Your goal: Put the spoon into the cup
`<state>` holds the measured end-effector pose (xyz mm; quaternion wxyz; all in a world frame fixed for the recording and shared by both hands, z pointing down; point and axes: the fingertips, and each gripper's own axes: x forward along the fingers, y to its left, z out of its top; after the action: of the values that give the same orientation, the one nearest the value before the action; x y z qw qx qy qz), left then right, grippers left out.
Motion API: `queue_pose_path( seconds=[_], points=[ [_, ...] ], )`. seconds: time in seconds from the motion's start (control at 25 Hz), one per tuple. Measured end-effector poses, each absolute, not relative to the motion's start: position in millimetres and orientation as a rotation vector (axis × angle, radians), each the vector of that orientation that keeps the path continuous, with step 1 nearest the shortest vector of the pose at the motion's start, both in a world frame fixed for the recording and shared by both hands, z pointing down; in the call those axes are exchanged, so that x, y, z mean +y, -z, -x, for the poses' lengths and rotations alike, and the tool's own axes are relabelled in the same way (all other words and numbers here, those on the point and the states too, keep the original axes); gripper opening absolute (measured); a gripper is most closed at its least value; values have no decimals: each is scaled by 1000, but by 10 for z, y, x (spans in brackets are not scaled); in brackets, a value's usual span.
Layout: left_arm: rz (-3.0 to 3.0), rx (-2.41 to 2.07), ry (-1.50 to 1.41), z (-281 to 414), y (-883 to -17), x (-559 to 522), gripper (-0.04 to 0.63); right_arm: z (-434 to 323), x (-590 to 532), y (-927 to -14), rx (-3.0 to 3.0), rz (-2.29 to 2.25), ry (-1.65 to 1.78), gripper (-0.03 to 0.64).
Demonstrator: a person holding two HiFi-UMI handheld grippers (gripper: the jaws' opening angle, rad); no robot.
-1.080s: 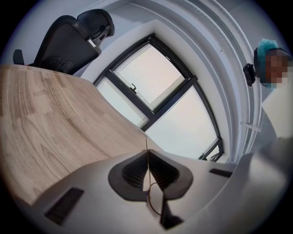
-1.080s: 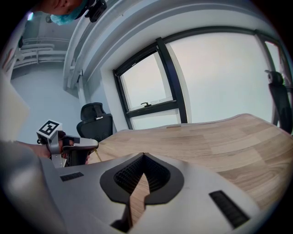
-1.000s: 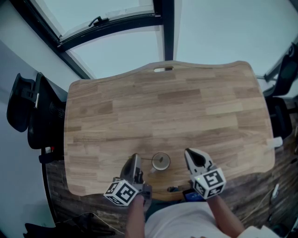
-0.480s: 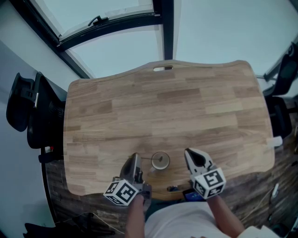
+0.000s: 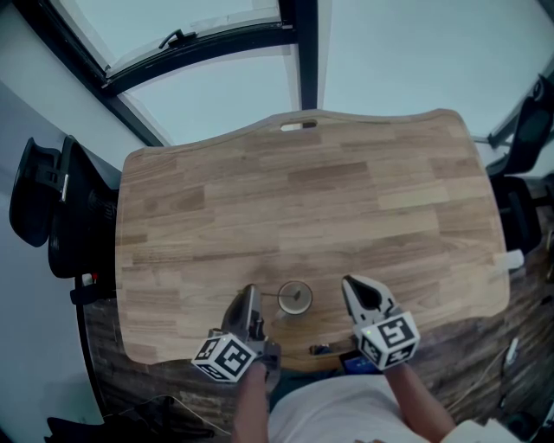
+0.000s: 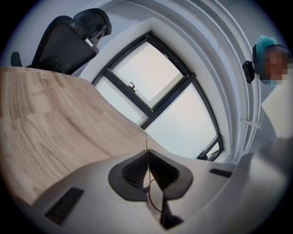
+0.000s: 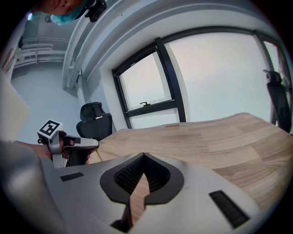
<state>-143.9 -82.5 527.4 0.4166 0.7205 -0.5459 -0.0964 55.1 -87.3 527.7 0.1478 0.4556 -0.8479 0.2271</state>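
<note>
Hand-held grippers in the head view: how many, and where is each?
2. The left hand-held gripper, shut on the thin spoon, is left of the cup; the right hand-held gripper is right of it. Both are by the table's near edge; none seems hidden.

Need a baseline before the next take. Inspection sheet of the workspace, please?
Surface: wooden table, bare apart from the cup.
Job's things: cup upright near the front edge, between the grippers; thin gold spoon pinched edge-on in the left jaws. Whether its end reaches the cup cannot be told.
Clutter: nothing seen.
Grippers: left gripper shut on the spoon; right gripper jaws together, nothing between.
Cables: nothing seen.
Surroundings: black chair left of the table, window behind it.
</note>
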Motion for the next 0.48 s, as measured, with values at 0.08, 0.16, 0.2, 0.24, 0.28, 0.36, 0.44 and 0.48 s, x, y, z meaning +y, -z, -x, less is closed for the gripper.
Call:
queue_pose_path(
  seconds=[0.08, 0.16, 0.2, 0.24, 0.28, 0.36, 0.44, 0.48],
  points=[
    [-1805, -1369, 245, 1431, -5272, -828, 3, -562, -869, -5278, -2438, -1312, -653, -3],
    [-1816, -1366, 235, 1439, -5290, -830, 3, -570, -866, -5283, -2436, -1315, -655, -3],
    [-1821, -1363, 230, 1438, -5295, -834, 3, -574, -865, -5287, -2433, -1317, -656, -3],
    [-1823, -1361, 227, 1434, -5297, -837, 3, -577, -865, -5289, -2431, -1319, -656, -3],
    [-1825, -1359, 224, 1429, -5300, -841, 3, -578, -866, -5291, -2430, -1321, -657, -3],
    [-1825, -1357, 220, 1413, -5308, -845, 3, -579, -866, -5301, -2430, -1322, -659, -3],
    [-1821, -1353, 220, 1392, -5312, -846, 3, -579, -865, -5307, -2432, -1321, -659, -3],
    [-1820, -1351, 219, 1386, -5316, -847, 3, -579, -865, -5306, -2432, -1322, -659, -3]
  ],
)
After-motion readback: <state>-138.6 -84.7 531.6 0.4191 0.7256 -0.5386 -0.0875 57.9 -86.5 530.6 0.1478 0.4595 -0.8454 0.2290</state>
